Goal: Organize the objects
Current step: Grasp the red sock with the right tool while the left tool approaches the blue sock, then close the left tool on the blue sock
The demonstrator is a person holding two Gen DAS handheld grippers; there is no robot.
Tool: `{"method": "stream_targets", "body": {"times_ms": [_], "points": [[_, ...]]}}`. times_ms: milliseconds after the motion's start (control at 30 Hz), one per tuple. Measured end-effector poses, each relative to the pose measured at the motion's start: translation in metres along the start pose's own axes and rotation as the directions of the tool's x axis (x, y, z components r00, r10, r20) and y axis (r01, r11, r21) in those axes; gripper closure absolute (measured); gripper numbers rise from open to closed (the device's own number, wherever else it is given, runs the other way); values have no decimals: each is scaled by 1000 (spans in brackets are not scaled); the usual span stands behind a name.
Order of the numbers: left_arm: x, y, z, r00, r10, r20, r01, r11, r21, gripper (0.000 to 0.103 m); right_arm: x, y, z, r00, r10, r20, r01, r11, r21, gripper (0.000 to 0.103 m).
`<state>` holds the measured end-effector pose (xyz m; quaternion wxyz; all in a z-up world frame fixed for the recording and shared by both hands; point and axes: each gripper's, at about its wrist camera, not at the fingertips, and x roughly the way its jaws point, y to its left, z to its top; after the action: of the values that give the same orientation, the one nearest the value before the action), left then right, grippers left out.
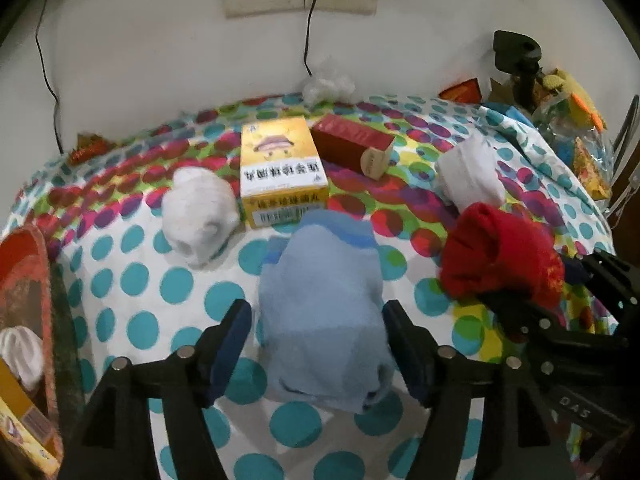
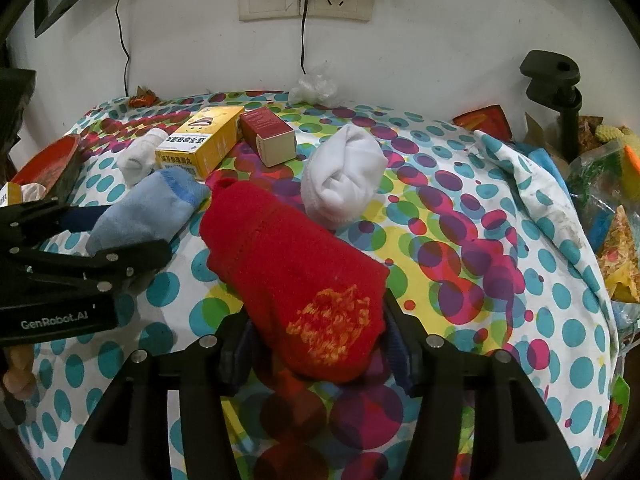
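Note:
A light blue sock lies on the dotted cloth between the fingers of my left gripper. The jaws stand open, with a gap on either side of it. A red sock with an orange print lies between the fingers of my right gripper. It fills that gap but does not look squeezed. In the right wrist view my left gripper sits at the left around the blue sock. The other view shows the right gripper behind the red sock.
Two rolled white socks, a yellow box and a dark red box lie further back. A red basket holding a box and white cloth stands at the left. Bags and a black clamp crowd the right; a wall stands behind.

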<state>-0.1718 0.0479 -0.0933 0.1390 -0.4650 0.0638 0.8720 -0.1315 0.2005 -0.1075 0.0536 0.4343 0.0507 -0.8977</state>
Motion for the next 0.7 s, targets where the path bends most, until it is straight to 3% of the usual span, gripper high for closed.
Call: {"method": "stream_targets", "body": {"times_ms": [433, 600, 633, 700], "points": [[4, 3, -3, 997, 47, 56, -44, 998, -52, 20, 1, 1, 0, 1000, -3, -1, 3, 1000, 1, 48], [7, 6, -4, 997, 67, 43, -63, 995, -72, 9, 2, 1, 0, 1000, 0, -1, 0, 1000, 2, 47], [8, 8, -4, 997, 74, 34, -71, 993, -91, 2, 2, 1, 0, 1000, -2, -1, 2, 1000, 3, 47], [9, 10, -4, 997, 77, 28, -74, 992, -100, 1, 2, 1, 0, 1000, -2, -2, 2, 1000, 3, 47]]}}
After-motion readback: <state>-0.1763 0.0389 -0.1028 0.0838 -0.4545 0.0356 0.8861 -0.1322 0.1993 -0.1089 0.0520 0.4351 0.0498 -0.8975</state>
